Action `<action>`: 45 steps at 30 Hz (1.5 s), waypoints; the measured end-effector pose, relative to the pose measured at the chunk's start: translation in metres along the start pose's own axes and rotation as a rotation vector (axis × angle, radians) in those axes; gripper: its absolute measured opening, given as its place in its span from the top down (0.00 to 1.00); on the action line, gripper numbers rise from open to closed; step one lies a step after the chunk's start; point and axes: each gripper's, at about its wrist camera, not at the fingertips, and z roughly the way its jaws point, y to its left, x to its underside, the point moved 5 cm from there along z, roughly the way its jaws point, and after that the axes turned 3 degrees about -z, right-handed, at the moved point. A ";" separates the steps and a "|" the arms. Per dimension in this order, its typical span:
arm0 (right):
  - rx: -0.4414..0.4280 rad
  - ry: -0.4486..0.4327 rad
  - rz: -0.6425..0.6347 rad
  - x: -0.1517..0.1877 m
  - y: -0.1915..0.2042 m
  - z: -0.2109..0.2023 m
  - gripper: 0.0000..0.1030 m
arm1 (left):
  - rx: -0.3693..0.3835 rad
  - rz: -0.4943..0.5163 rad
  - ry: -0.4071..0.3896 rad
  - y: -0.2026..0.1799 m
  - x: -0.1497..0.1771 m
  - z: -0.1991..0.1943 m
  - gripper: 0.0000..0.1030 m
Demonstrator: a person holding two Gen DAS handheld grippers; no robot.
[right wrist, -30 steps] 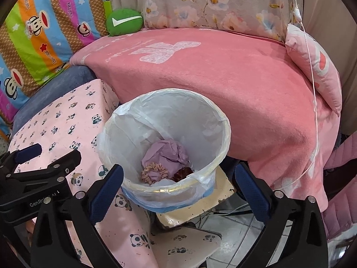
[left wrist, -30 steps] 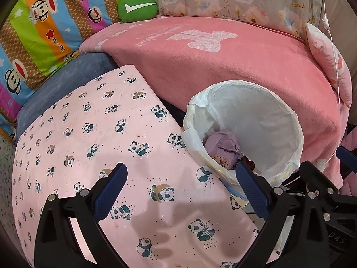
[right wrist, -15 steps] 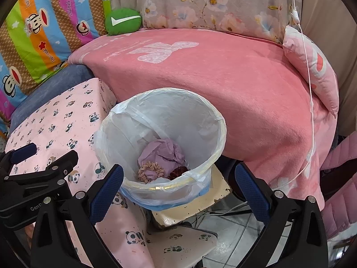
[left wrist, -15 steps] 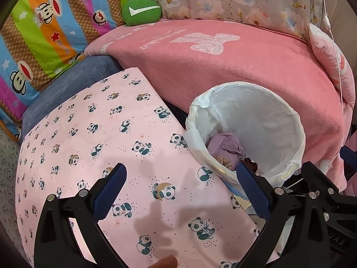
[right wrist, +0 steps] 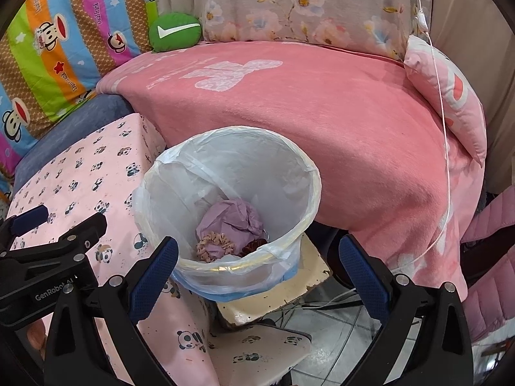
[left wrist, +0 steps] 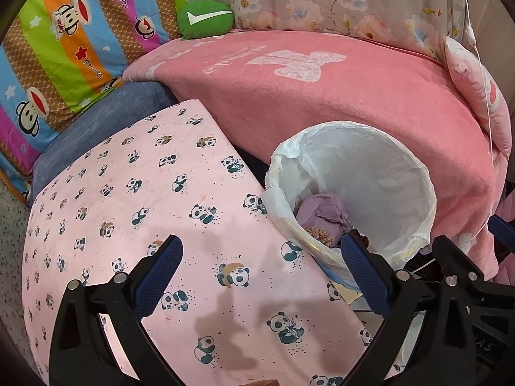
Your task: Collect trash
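Bin [right wrist: 225, 173] stood on a stool [right wrist: 309, 276] between the panda-cloth table's [left wrist: 128, 199] right edge and the blanketed sofa [right wrist: 322, 112] behind it, with crumpled paper [right wrist: 230, 222] and a scrunchie [right wrist: 214, 243] in it.

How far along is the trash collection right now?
Done: crumpled purple paper and a frilly beige scrunchie lie in the white-lined bin. In hand: nothing; left gripper and right gripper are open. Left: no loose trash visible on the panda-print cloth.
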 end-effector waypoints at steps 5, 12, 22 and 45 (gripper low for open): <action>0.001 0.001 0.000 0.000 -0.001 0.001 0.04 | 0.008 -0.022 0.016 0.001 0.002 0.002 0.07; 0.000 0.003 0.003 0.000 -0.001 0.001 0.04 | 0.001 -0.016 0.040 -0.001 0.007 0.005 0.07; 0.000 0.005 0.004 0.001 -0.001 0.001 0.04 | -0.004 -0.018 0.044 -0.001 0.008 0.006 0.07; 0.001 0.016 0.018 0.006 -0.006 0.005 0.04 | -0.010 -0.011 0.049 -0.001 0.011 0.009 0.07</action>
